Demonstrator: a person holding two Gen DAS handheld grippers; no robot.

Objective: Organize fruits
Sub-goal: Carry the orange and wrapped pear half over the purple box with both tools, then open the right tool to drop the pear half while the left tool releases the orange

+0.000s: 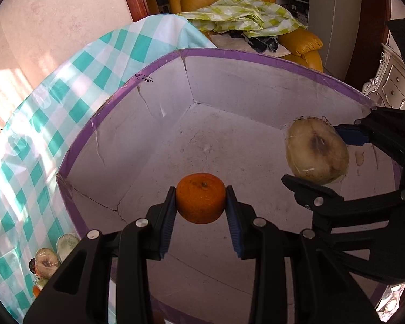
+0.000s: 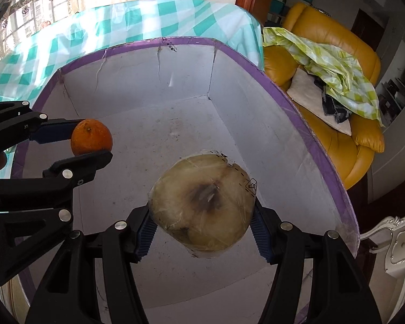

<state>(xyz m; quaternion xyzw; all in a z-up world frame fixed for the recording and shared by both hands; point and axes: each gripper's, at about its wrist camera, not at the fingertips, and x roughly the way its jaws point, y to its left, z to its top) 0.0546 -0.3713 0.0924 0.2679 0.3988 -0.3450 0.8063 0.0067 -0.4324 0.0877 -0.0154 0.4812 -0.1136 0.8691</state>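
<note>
Checked tablecloth (image 1: 27, 145) covers the table; on it stands a purple-rimmed white box (image 1: 229, 140). Left gripper (image 1: 200, 205) clamps an orange (image 1: 200, 197) above the box floor. Right gripper (image 2: 202, 225) grips a wrapped pale fruit (image 2: 202, 202) beside it, also over the box. More fruit (image 1: 47, 264) lies on the cloth.

A yellow leather sofa (image 2: 334, 86) stands past the table, a green-checked cloth (image 2: 334, 64) heaped on it. A lace-curtained window (image 2: 27, 8) lets in bright daylight, and the wall (image 1: 54, 21) is pink. A white ornate cabinet (image 1: 391, 83) and white wardrobe (image 1: 334, 13) stand beyond.
</note>
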